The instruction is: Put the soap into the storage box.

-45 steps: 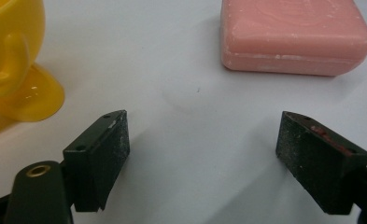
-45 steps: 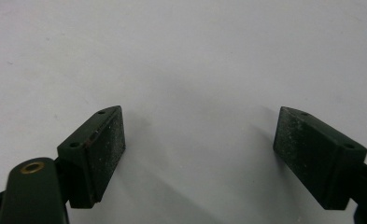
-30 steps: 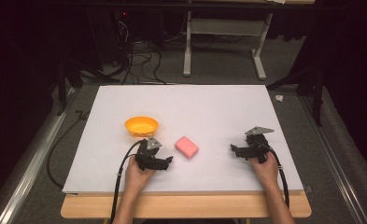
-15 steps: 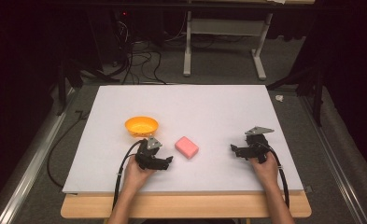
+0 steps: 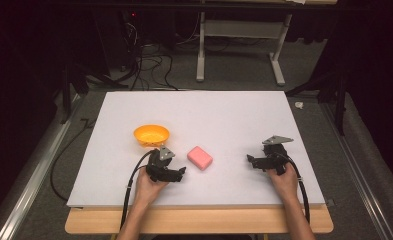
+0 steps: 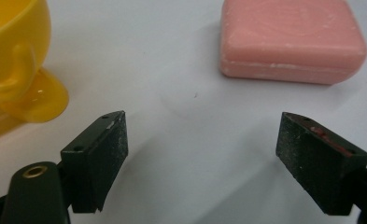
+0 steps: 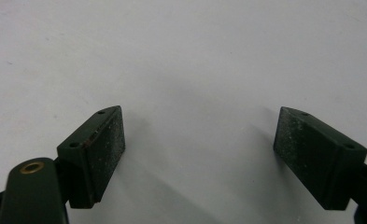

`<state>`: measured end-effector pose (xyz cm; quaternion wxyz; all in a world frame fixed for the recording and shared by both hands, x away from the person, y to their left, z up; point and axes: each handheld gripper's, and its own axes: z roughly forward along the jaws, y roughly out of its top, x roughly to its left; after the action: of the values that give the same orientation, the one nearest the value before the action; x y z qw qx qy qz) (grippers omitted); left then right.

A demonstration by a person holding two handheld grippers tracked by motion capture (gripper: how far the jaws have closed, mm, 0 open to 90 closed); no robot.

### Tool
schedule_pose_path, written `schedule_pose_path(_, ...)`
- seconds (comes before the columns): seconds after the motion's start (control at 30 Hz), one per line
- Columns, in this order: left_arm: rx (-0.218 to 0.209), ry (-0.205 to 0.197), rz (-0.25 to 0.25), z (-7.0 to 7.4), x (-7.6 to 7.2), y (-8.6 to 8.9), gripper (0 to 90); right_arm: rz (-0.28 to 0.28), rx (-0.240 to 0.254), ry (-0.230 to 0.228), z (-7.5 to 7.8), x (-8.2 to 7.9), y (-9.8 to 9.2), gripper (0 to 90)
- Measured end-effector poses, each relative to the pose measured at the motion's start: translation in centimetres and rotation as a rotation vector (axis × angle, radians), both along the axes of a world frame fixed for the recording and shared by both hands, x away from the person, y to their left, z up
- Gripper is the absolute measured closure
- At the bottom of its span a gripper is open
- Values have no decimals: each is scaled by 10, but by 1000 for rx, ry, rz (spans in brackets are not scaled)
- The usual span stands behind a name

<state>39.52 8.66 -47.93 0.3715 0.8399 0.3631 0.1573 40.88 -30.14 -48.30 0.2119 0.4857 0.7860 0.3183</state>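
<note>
A white rectangular board is laid on a light wooden tabletop, whose edge is exposed along the near side. Grey carpeted floor is seen beyond and to both sides. A pale metal table frame with 2 legs is stood on the carpet behind the board, beside a tangle of black cables. Metal rails are run along the floor at left and right. The far background is left in darkness.

On the surface, the soap bar sits centre: bowl behind-left of it, left gripper just before-left, right gripper well right.
</note>
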Motion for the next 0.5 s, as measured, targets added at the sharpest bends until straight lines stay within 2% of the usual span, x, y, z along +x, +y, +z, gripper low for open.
schedule_pose_path(0.4,-53,-9,-39,11,-6,-9,143,1,0,1,0,0,0,173)
schedule_pose_path(0.5,-65,-18,-36,14,-7,-12,138,0,0,1,0,0,0,173)
